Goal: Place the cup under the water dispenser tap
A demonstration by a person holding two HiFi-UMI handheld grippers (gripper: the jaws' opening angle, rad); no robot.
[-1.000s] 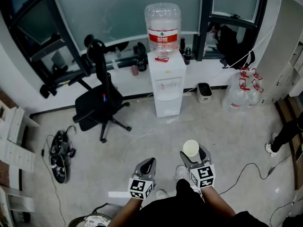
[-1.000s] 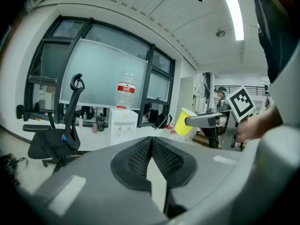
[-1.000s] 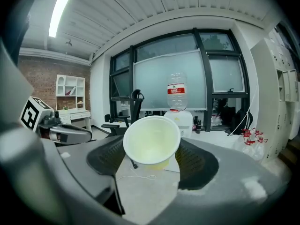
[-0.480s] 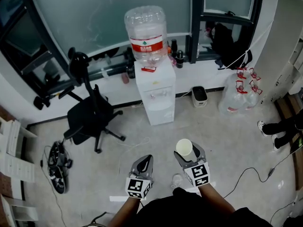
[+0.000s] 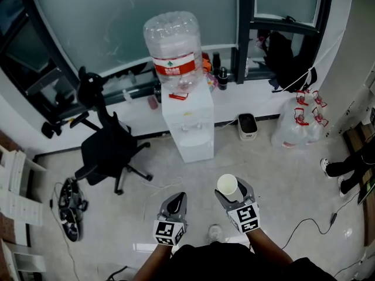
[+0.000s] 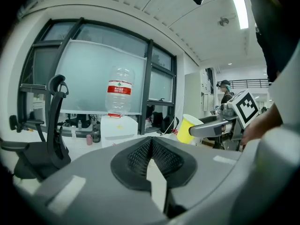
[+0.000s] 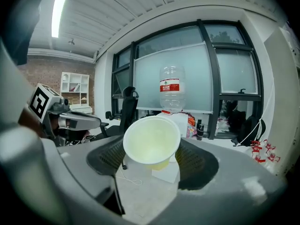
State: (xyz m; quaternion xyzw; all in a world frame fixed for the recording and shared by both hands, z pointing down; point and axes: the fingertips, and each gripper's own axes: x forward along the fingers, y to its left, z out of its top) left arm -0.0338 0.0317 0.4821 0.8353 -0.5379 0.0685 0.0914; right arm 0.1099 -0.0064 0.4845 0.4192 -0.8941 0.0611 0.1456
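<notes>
One cup [image 5: 227, 184], yellow outside and pale inside, is clamped between the jaws of the right gripper [image 5: 230, 192]. It is held mouth up in the air above the floor [image 5: 281, 174]. The one water dispenser [image 5: 188, 127] stands at 12 o'clock from the cup, well apart from it, with a single clear bottle [image 5: 173, 45] upended on top. The left gripper [image 5: 174, 204] is at 9 o'clock of the right one, its jaws pressed together on nothing.

One black office chair [image 5: 108, 151] stands at 10 o'clock of the grippers. At 2 o'clock are large water jugs [image 5: 299, 124]; two show, but they are bunched together and the count is unsure. One heap of cables [image 5: 70, 206] lies at 9 o'clock.

The dispenser's tap is too small to make out in the head view. In the right gripper view the cup covers the dispenser's front, and only the bottle shows above the rim. A person's legs [image 5: 345, 170] are cut off by the edge at 3 o'clock.
</notes>
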